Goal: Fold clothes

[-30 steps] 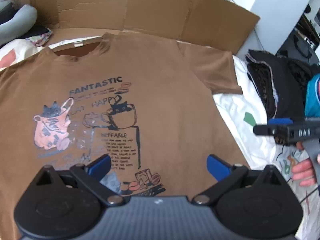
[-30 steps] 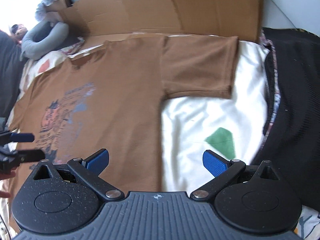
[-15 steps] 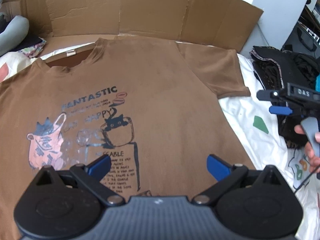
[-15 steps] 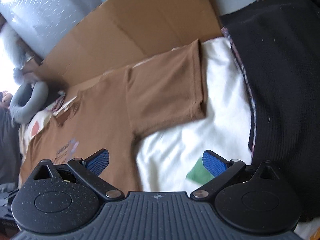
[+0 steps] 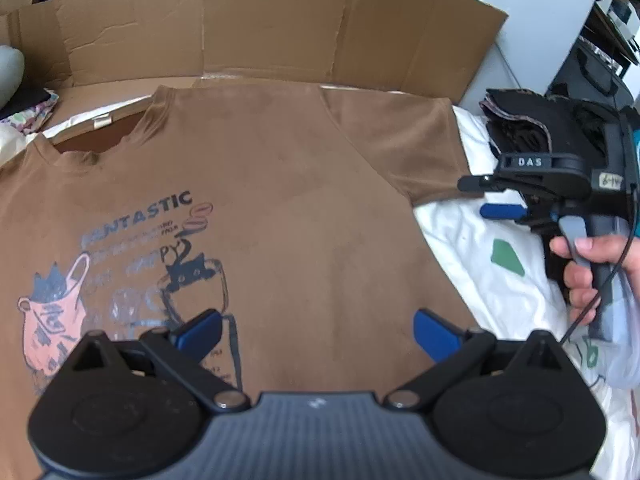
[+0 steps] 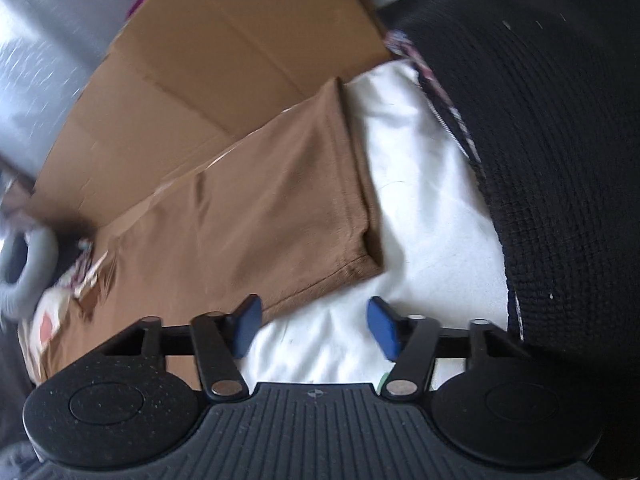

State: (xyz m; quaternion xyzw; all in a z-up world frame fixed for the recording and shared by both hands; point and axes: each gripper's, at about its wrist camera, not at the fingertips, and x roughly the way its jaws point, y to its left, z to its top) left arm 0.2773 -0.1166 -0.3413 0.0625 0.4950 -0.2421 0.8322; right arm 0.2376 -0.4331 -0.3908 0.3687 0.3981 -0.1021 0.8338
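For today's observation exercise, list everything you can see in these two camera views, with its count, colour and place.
T-shirt: one, brown, printed front up, spread flat.
Cardboard: one flattened sheet, tan, behind the shirt.
Sheet: one, white with a green patch, under the shirt.
Dark clothes: one black pile, right of the sleeve.
Left gripper: one, black, blue fingers open above the print.
Right gripper: one, black, open over the sheet by the sleeve; it has just been closing, nothing between.
Hand: one, holding the right gripper.

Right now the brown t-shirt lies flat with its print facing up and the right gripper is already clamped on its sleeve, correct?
Not clamped. The right wrist view shows the right gripper with jaws apart over the white sheet, just short of the sleeve. The brown t-shirt does lie flat, print up.
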